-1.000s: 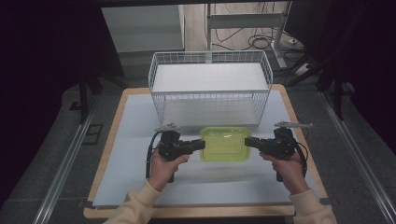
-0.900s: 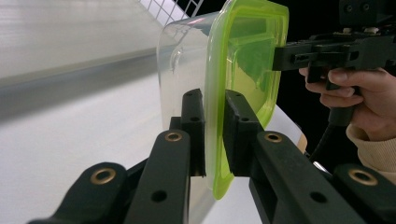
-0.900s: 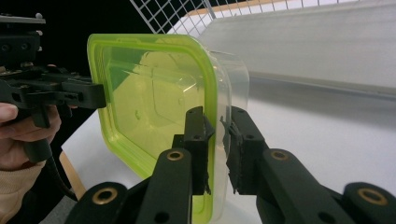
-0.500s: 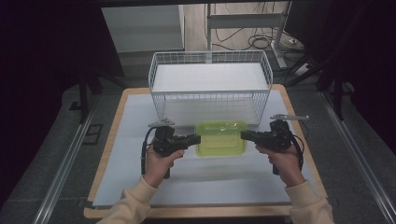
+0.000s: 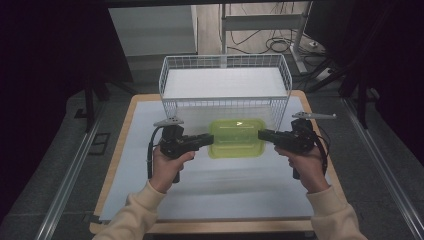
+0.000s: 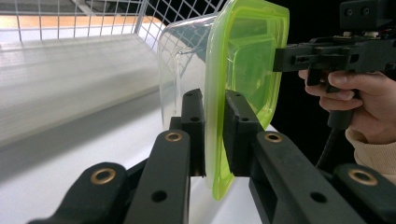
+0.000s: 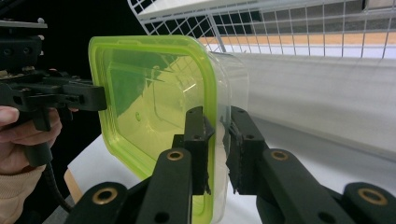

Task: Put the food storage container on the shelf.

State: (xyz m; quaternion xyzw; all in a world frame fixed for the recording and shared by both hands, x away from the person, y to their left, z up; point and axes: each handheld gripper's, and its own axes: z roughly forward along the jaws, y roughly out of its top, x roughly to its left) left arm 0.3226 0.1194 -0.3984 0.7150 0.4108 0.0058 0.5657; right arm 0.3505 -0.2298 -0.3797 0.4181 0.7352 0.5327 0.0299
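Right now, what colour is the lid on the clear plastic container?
Translucent lime green lid; the right gripper view shows it best.

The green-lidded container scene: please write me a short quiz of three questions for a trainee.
1. True or false: the left gripper and the right gripper both clamp the rim of the green-lidded container.
2. What stands directly behind the container in the high view? A) a white wire basket B) a red bucket C) a stack of plates
3. Fill in: the container's lid is green and its body is ____ plastic.

Key:
1. True; each pair of jaws is shut on the lid's edge, at opposite ends.
2. A, the white wire basket.
3. Clear.
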